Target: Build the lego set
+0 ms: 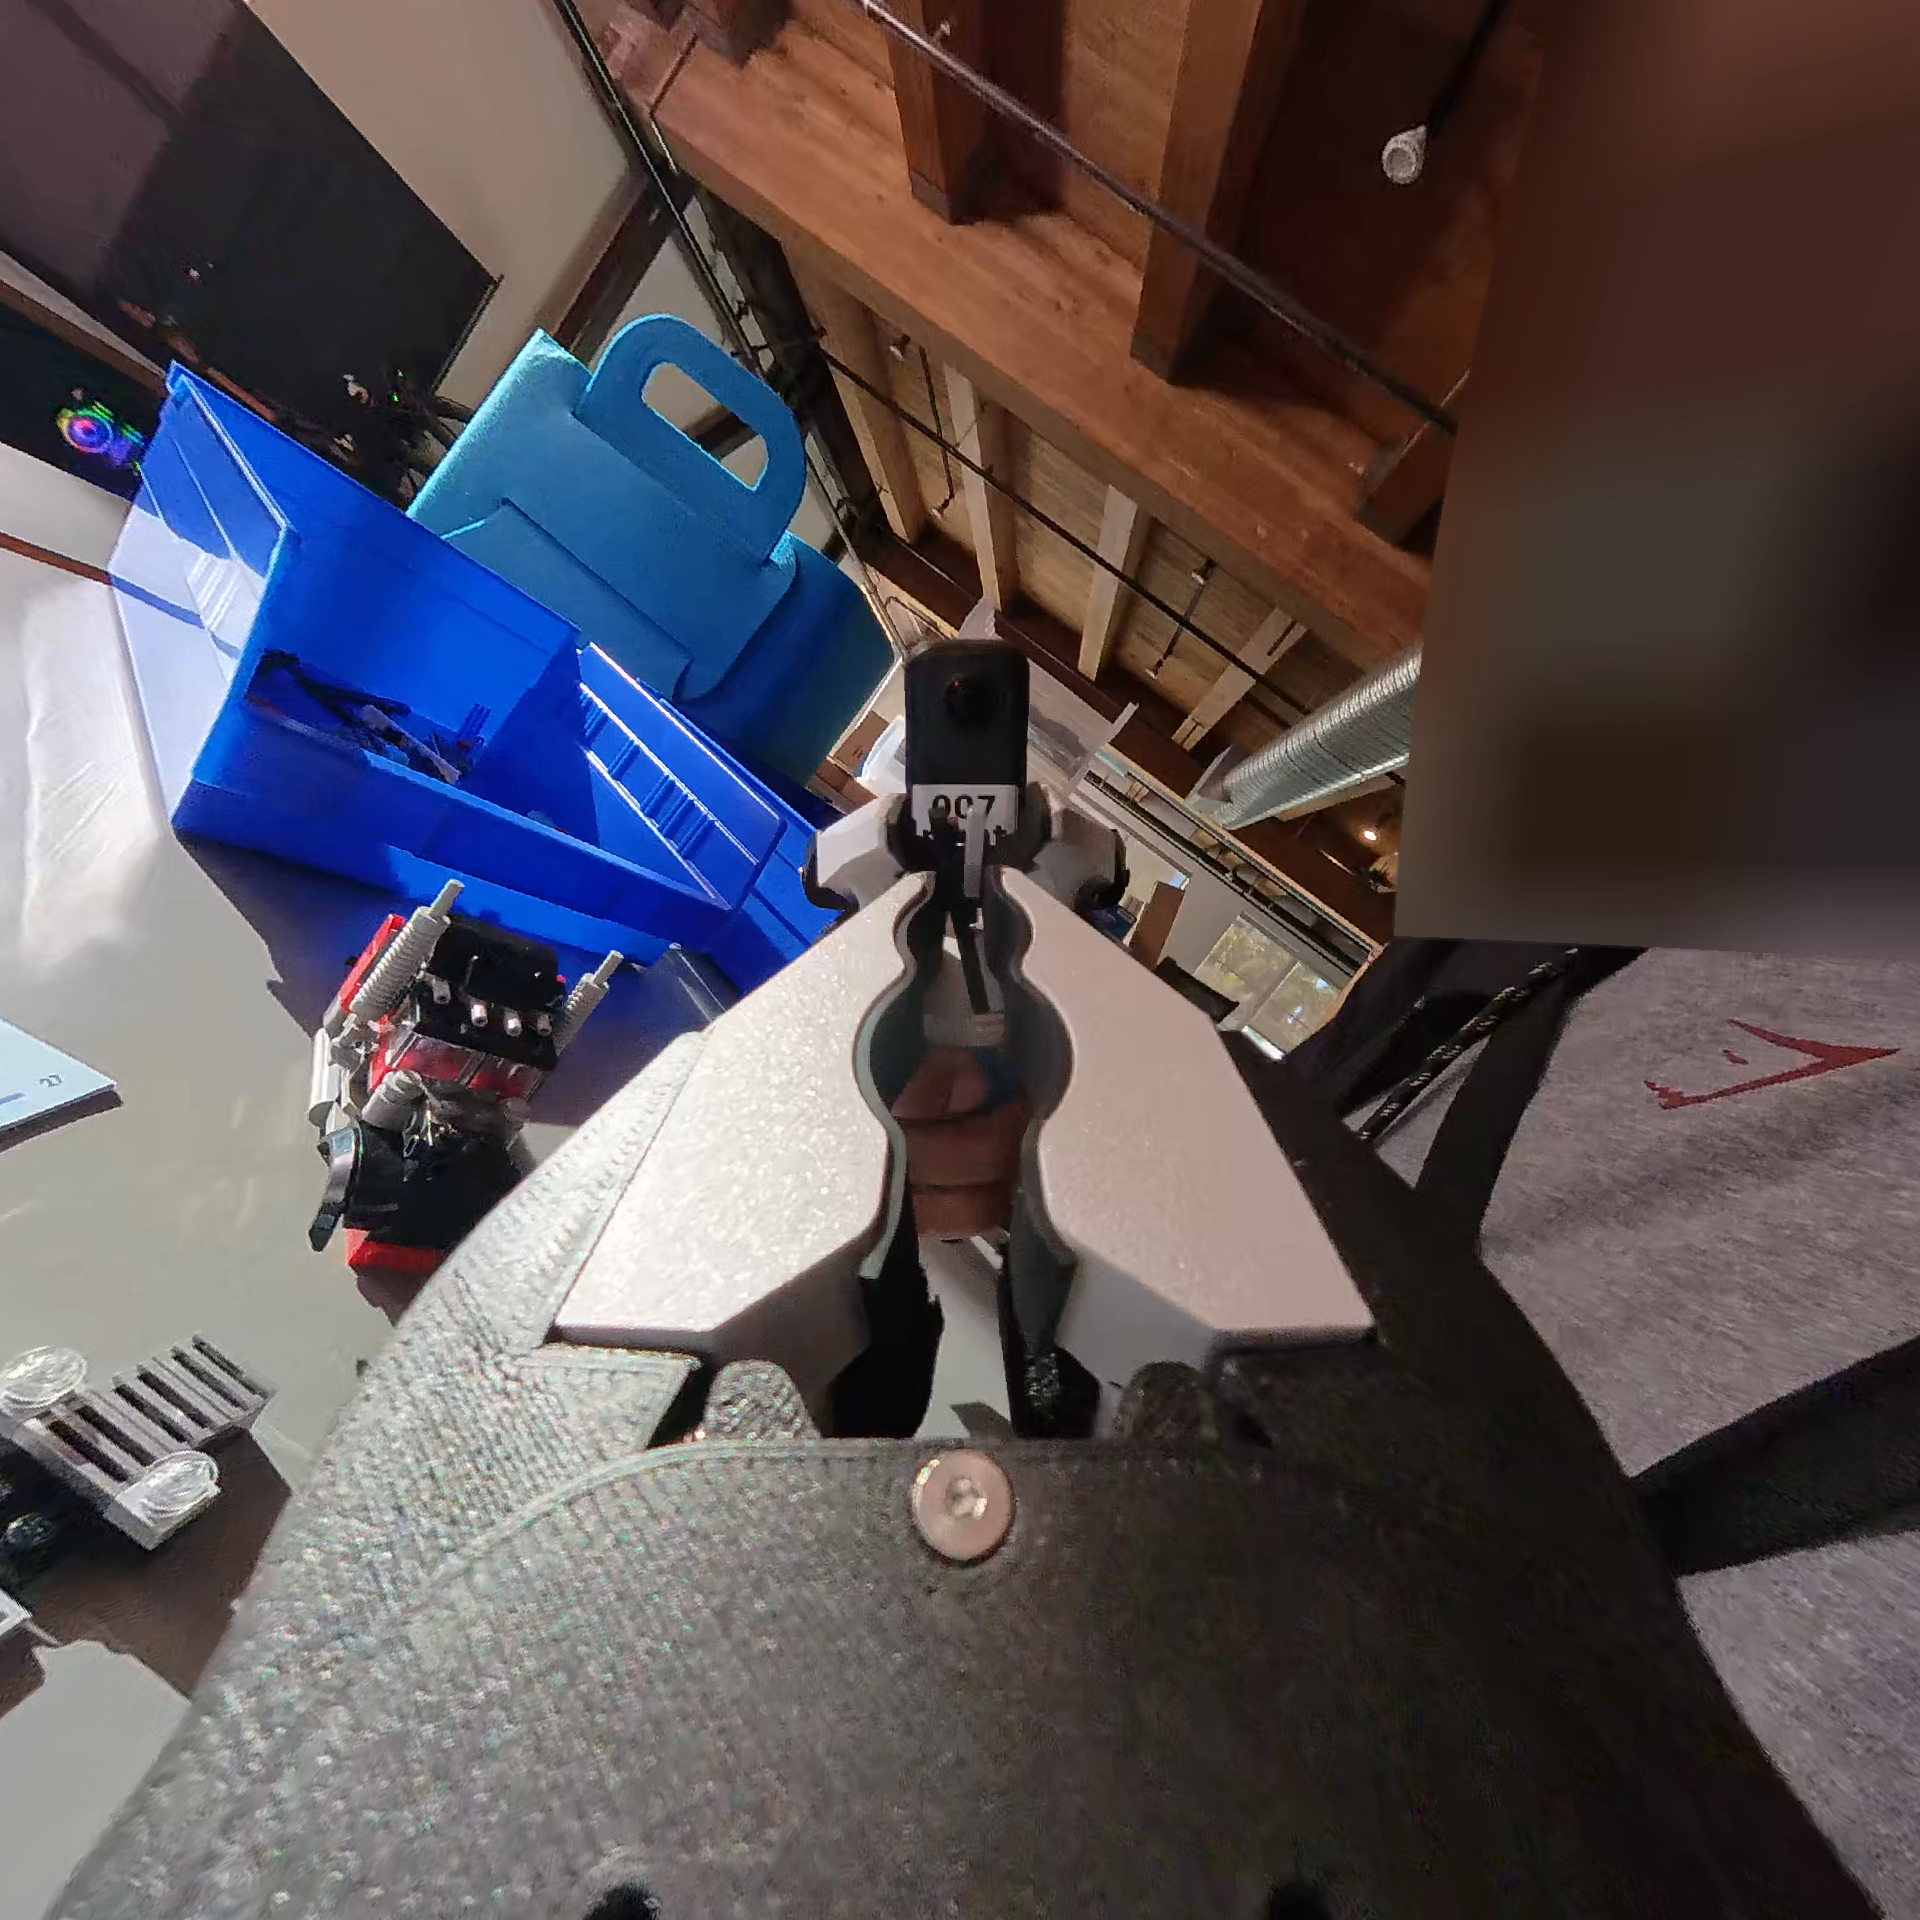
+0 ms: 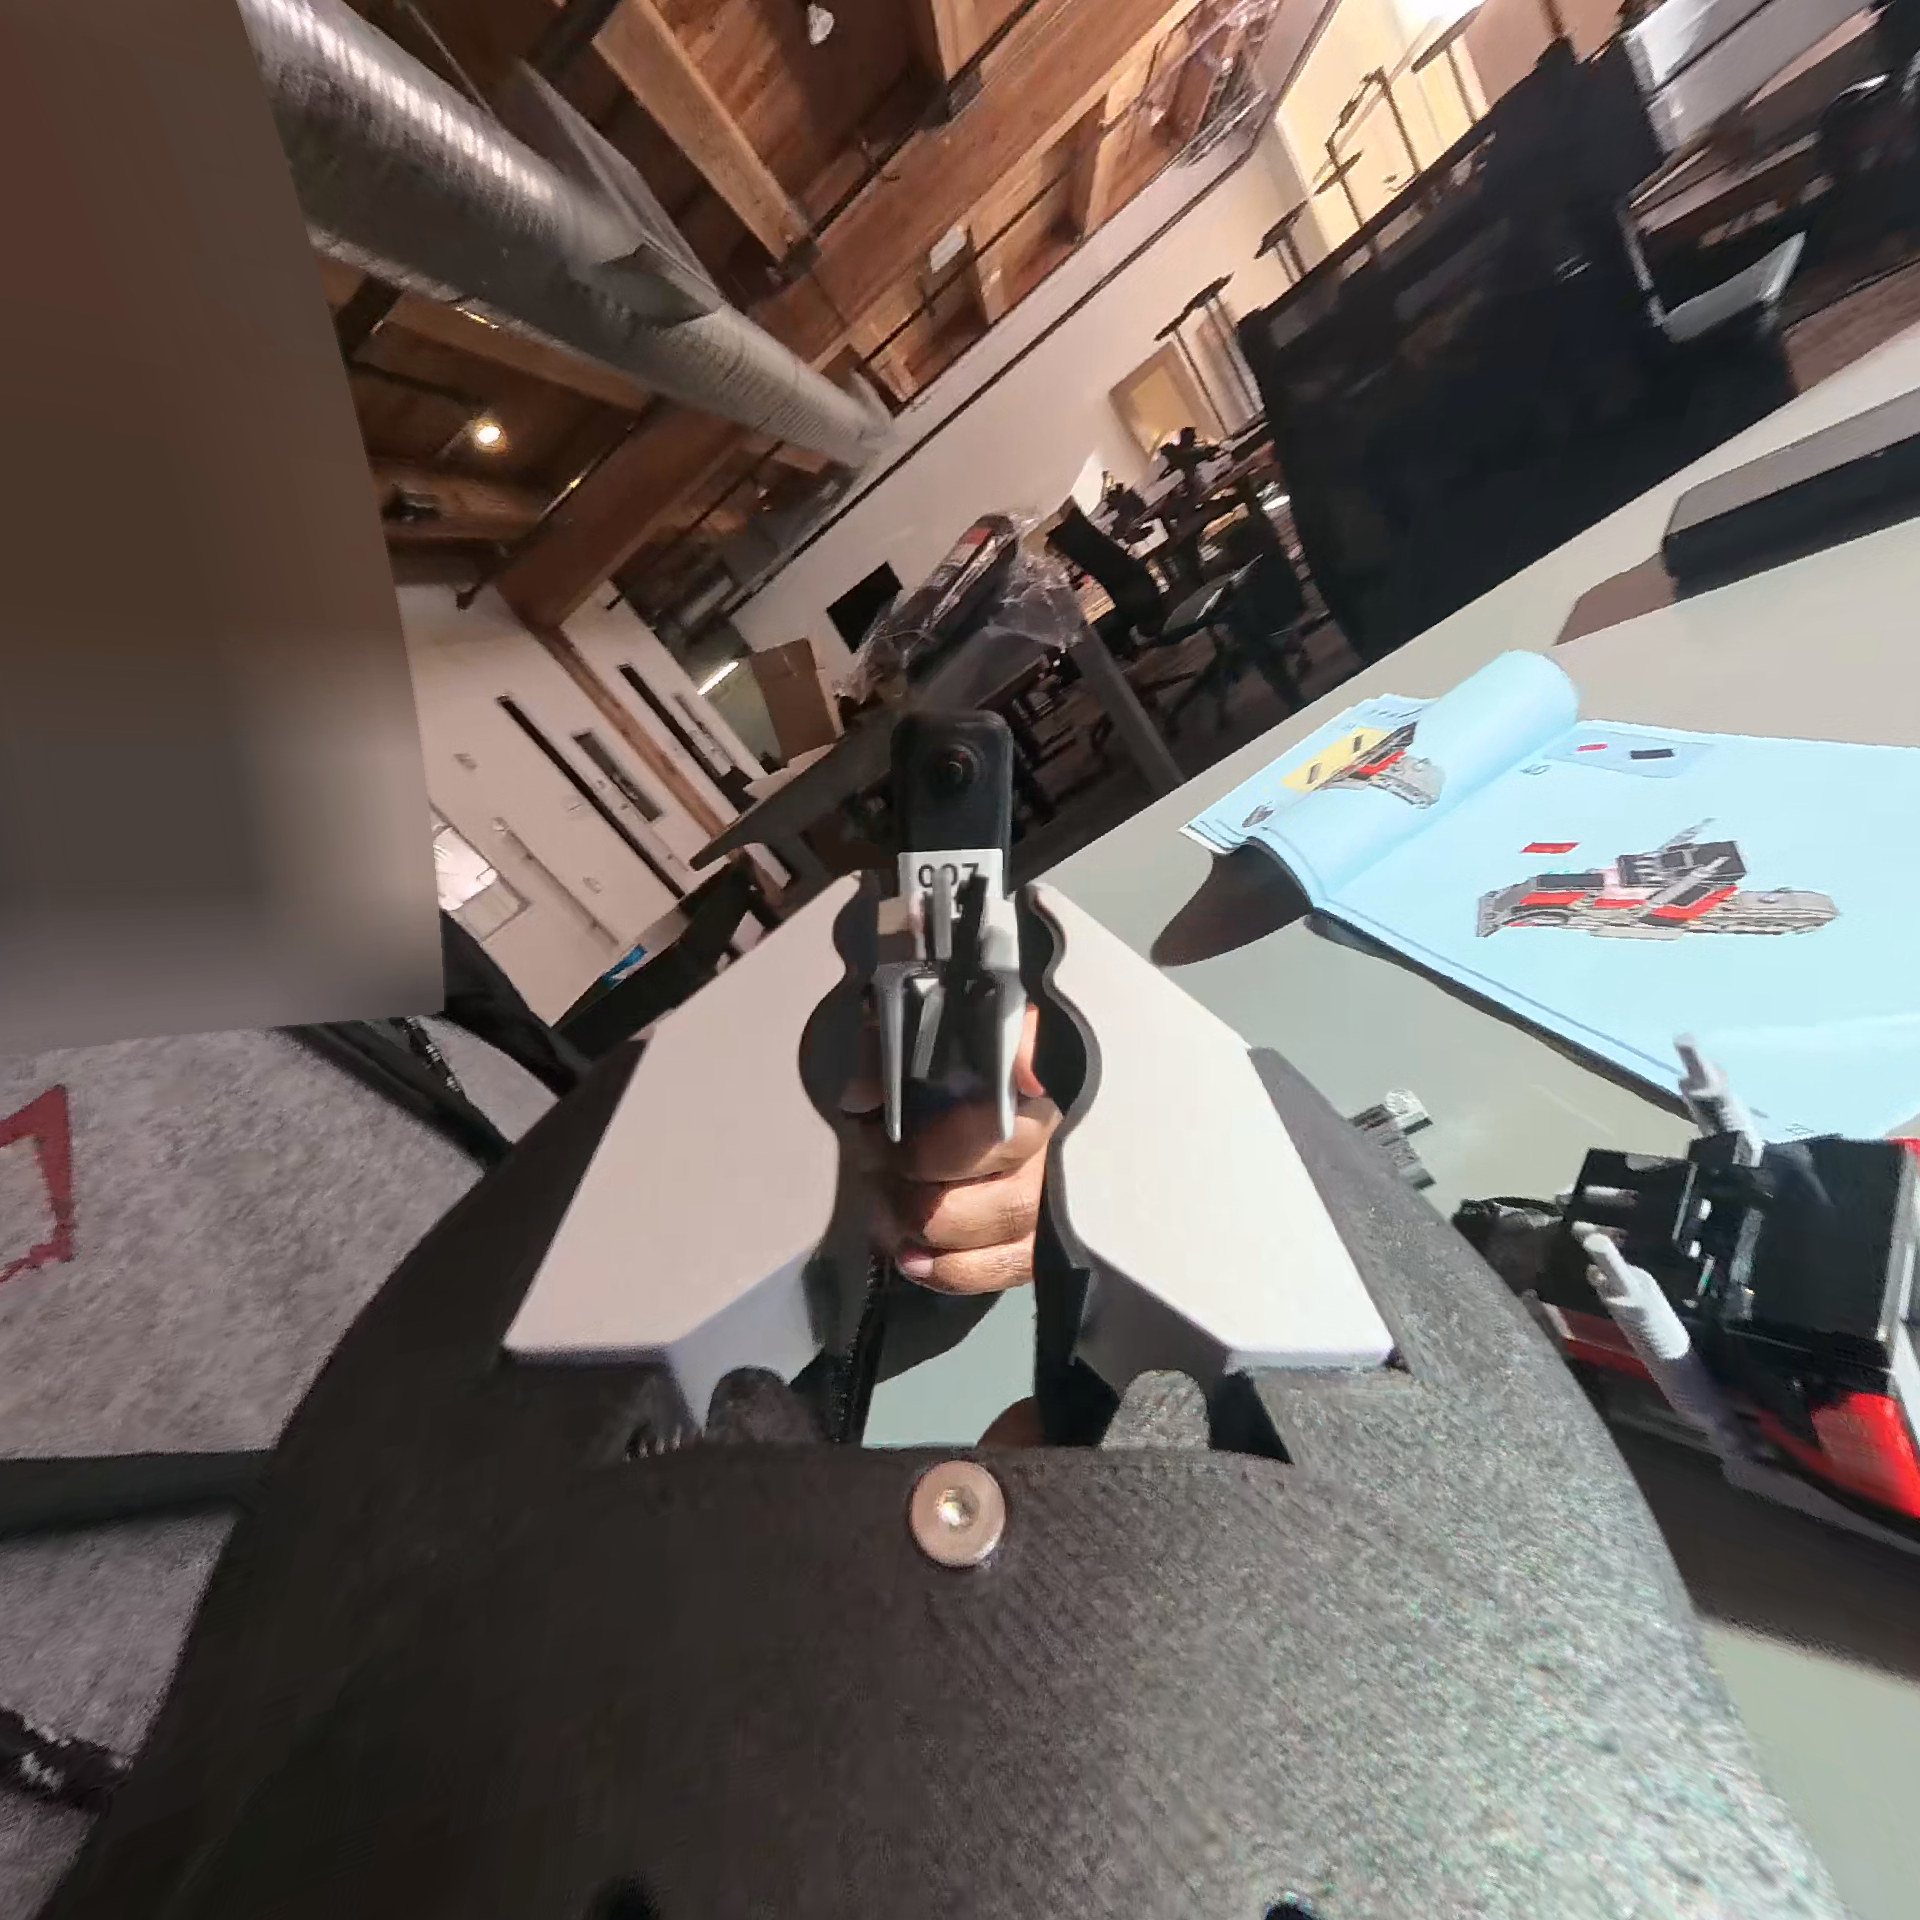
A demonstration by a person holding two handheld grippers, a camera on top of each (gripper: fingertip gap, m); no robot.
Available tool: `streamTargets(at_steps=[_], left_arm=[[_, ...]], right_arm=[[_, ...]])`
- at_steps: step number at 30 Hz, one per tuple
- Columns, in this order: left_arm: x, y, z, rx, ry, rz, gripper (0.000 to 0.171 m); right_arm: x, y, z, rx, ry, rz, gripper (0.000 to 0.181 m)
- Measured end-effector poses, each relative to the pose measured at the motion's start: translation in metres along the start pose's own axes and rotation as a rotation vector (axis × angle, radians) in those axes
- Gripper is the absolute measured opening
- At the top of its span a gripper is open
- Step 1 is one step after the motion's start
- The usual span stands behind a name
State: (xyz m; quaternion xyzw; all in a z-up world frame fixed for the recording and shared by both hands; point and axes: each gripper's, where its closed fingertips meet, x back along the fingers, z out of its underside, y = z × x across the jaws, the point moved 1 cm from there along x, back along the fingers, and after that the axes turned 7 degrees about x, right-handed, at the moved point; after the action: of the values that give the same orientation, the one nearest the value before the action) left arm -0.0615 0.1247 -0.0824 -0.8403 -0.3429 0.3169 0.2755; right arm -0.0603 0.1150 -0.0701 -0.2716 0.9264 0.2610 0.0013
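Both grippers, left gripper [image 1: 961, 914] and right gripper [image 2: 945, 914], face each other, fingers pressed together. Truck model [image 1: 436, 1081], blue bin [image 1: 468, 727], grille piece [image 1: 135, 1423] and instruction booklet [image 2: 1662, 831] lie around on the table [image 1: 156, 935].

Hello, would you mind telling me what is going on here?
A person holds the left gripper and right gripper up off the table, tips facing each other closely. Whether a small piece sits between them is unclear. The part-built red and black lego truck stands near a blue parts bin, and the instruction booklet lies open.
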Motion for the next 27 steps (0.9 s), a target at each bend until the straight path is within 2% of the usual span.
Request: streamTargets(at_steps=[5,18,22,27], left_arm=[[0.0,-0.001,0.005,0.025,0.03,0.023,0.007],[-0.007,-0.006,0.015,0.094,0.124,0.058,0.007],[-0.011,-0.005,0.016,0.146,0.119,0.059,0.008],[-0.015,0.002,0.024,0.189,0.101,0.031,0.021]], right_arm=[[0.0,0.0,0.004,-0.017,0.008,-0.037,0.01],[0.012,0.005,0.009,0.063,-0.024,-0.034,0.008],[0.017,0.004,0.007,0.05,-0.08,-0.006,0.008],[0.023,-0.001,0.004,0.022,-0.188,0.04,0.008]])
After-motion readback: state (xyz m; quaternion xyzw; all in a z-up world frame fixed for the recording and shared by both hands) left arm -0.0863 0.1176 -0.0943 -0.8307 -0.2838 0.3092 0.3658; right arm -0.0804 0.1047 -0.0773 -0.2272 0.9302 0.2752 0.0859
